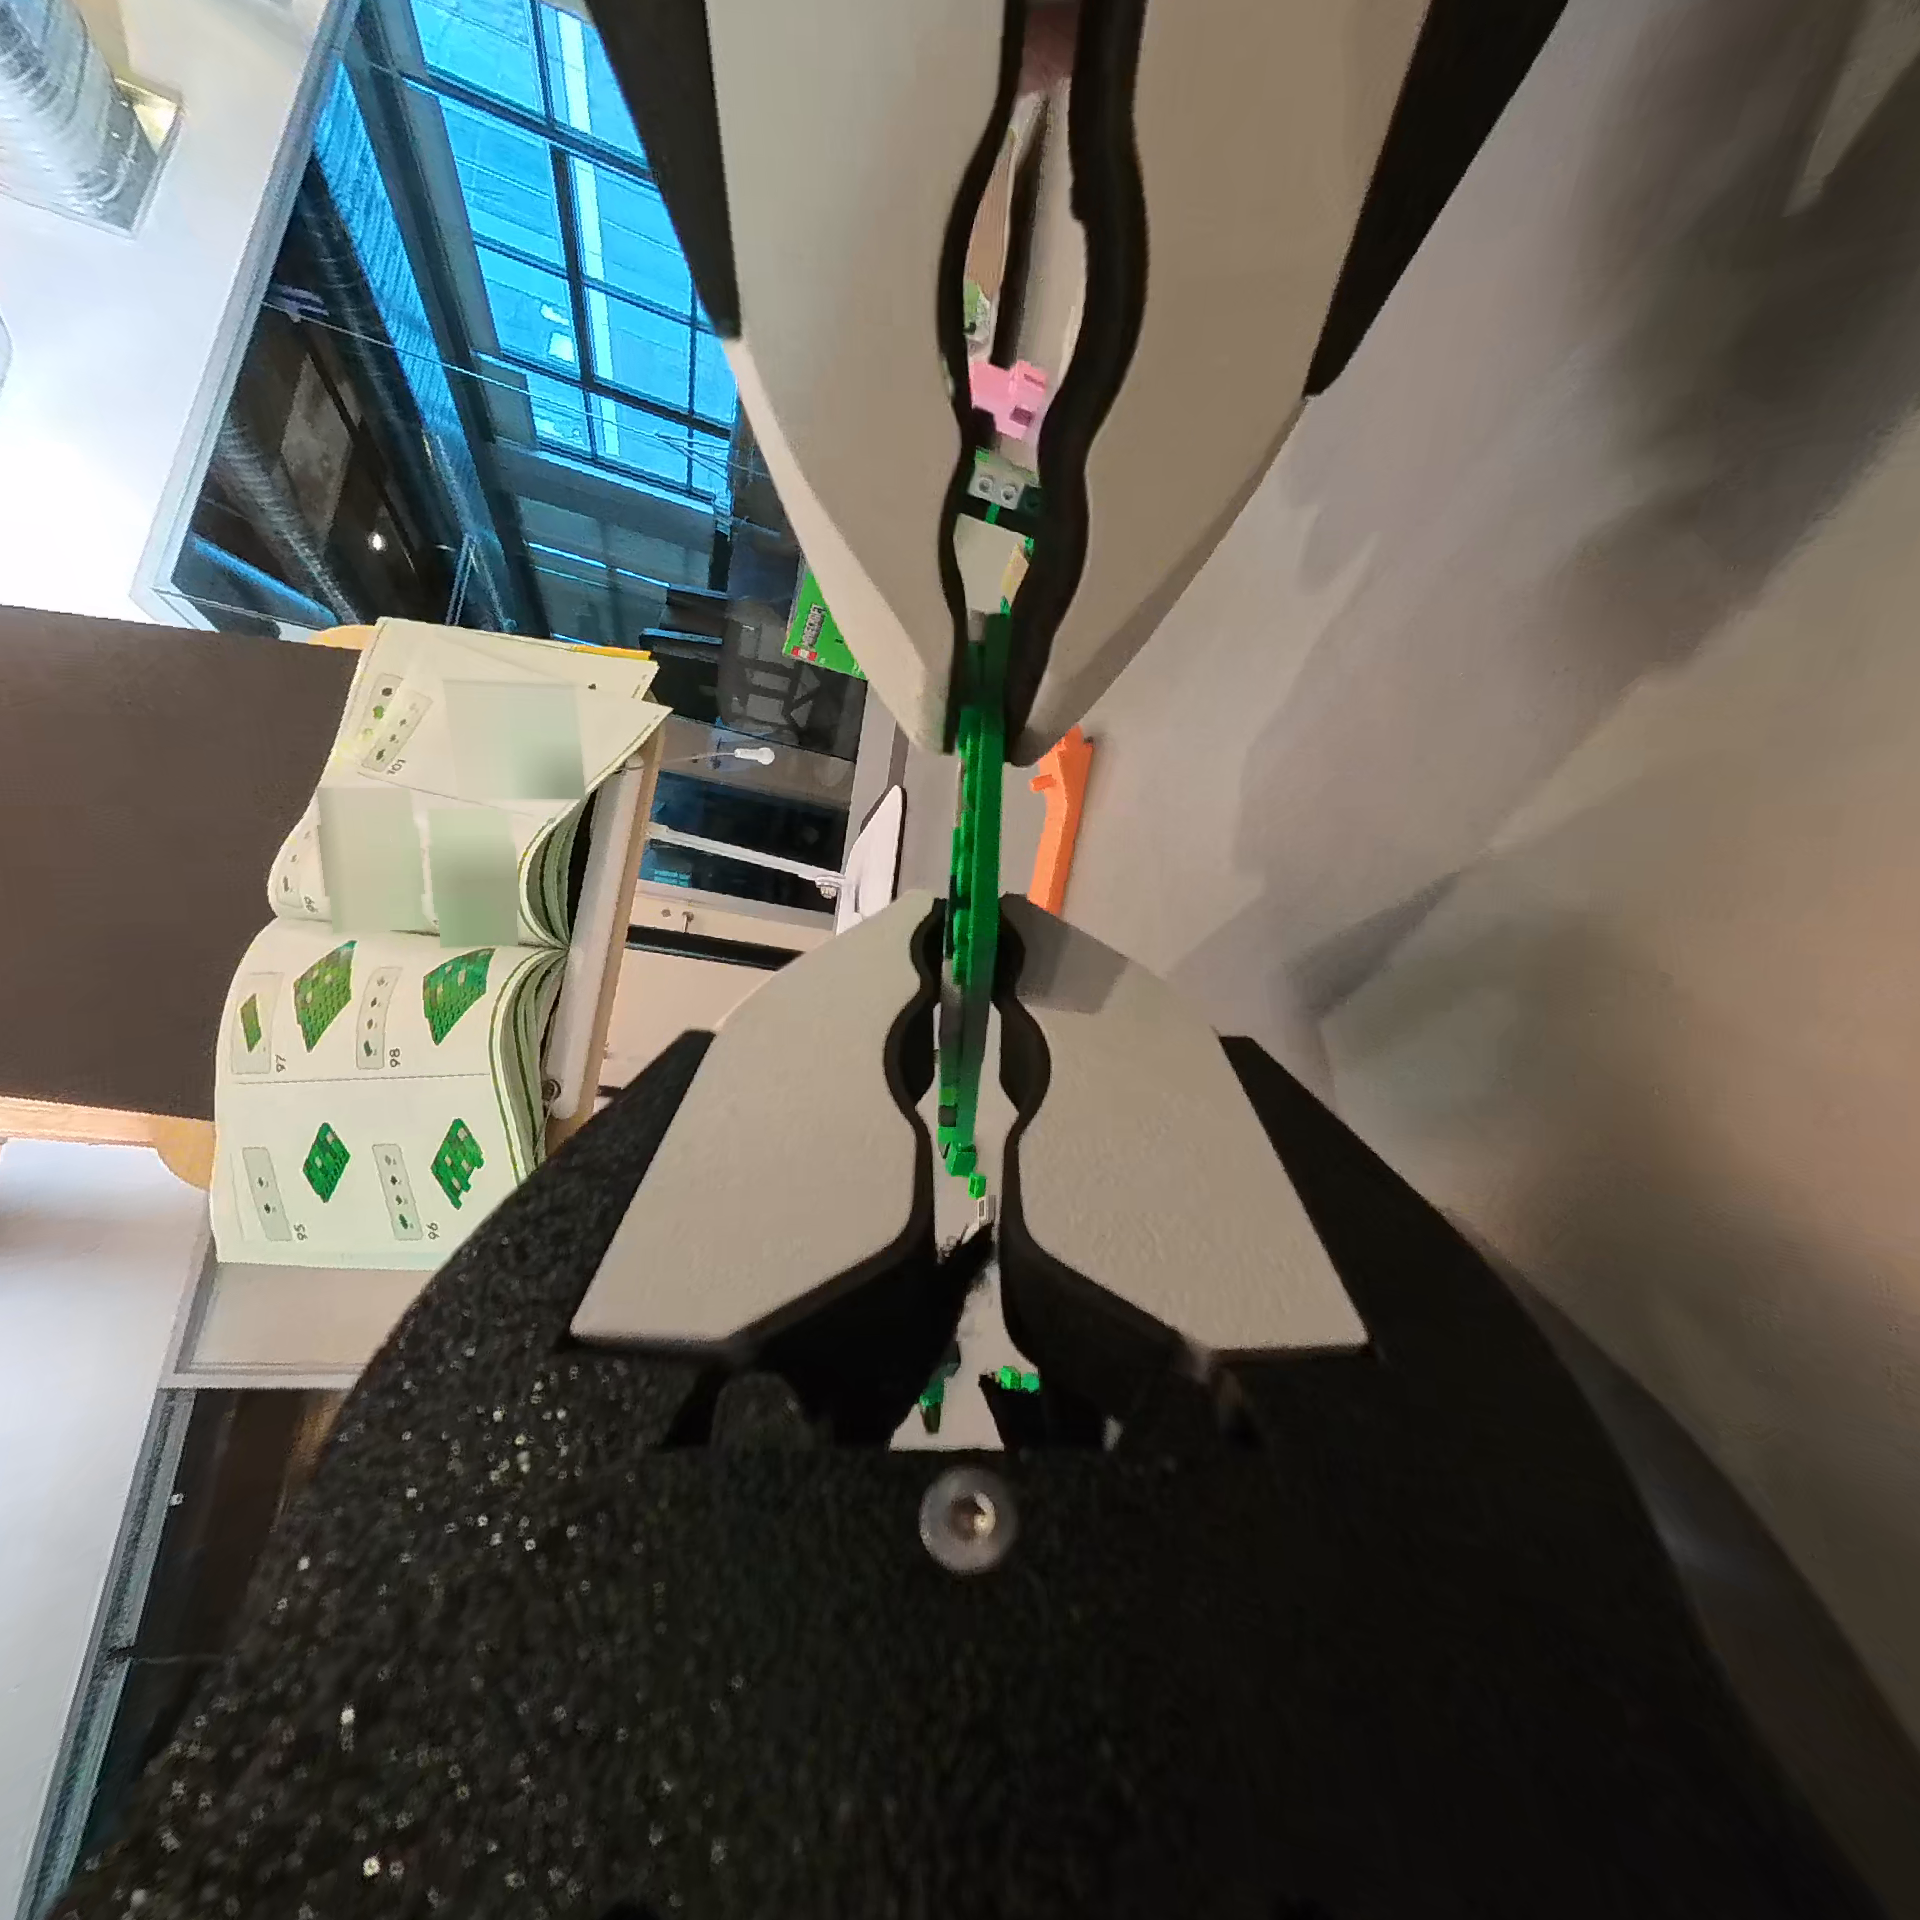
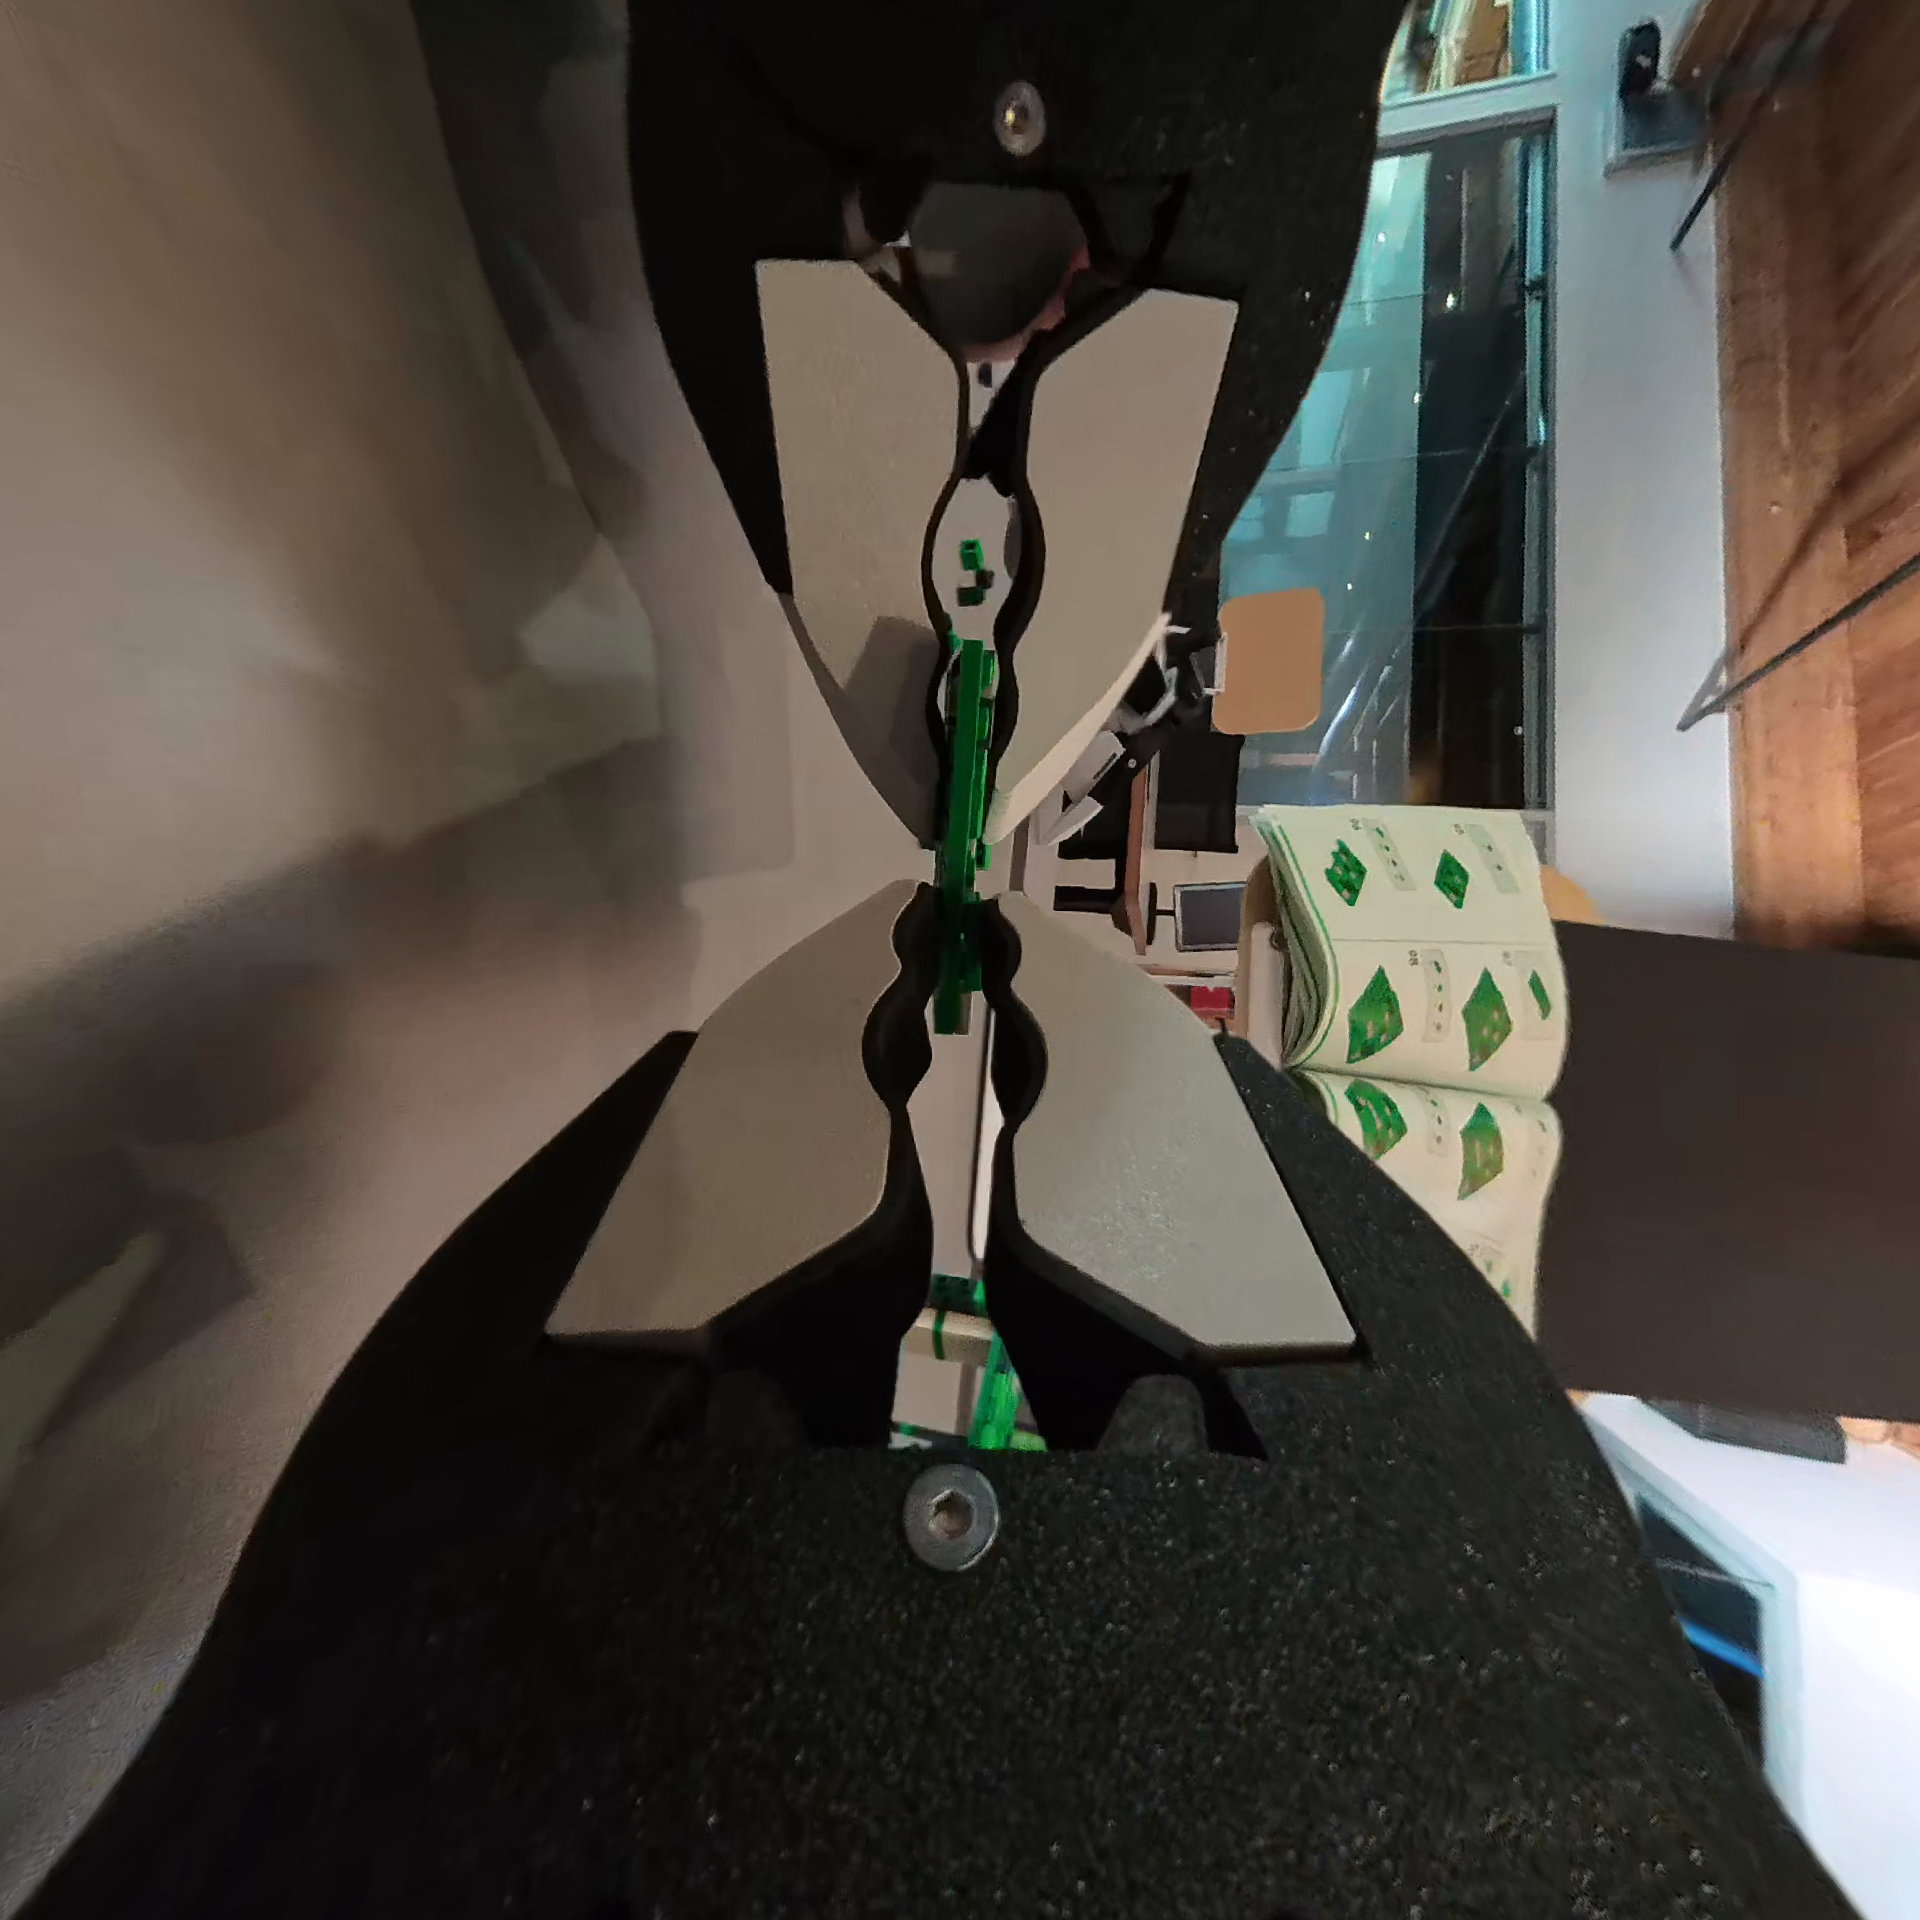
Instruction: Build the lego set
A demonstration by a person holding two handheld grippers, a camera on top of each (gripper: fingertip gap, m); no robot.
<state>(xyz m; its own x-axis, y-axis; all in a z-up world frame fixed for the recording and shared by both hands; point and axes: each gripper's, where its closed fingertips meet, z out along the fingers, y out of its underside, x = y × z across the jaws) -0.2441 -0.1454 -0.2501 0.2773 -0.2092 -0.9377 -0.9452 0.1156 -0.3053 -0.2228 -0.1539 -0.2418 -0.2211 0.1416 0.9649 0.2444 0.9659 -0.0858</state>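
A green lego plate (image 1: pixel 977 831) is clamped edge-on by the left claw (image 1: pixel 974 920) and the right claw (image 2: pixel 961 894), tip to tip. An open instruction book (image 1: pixel 416 935) is seen nearby. An orange brick separator (image 1: pixel 1060 821) is seen on the bench (image 1: pixel 1455 727).

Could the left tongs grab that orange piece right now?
Probably not: the left tongs are shut on the green plate, shared with the right tongs; the orange piece lies just beyond.
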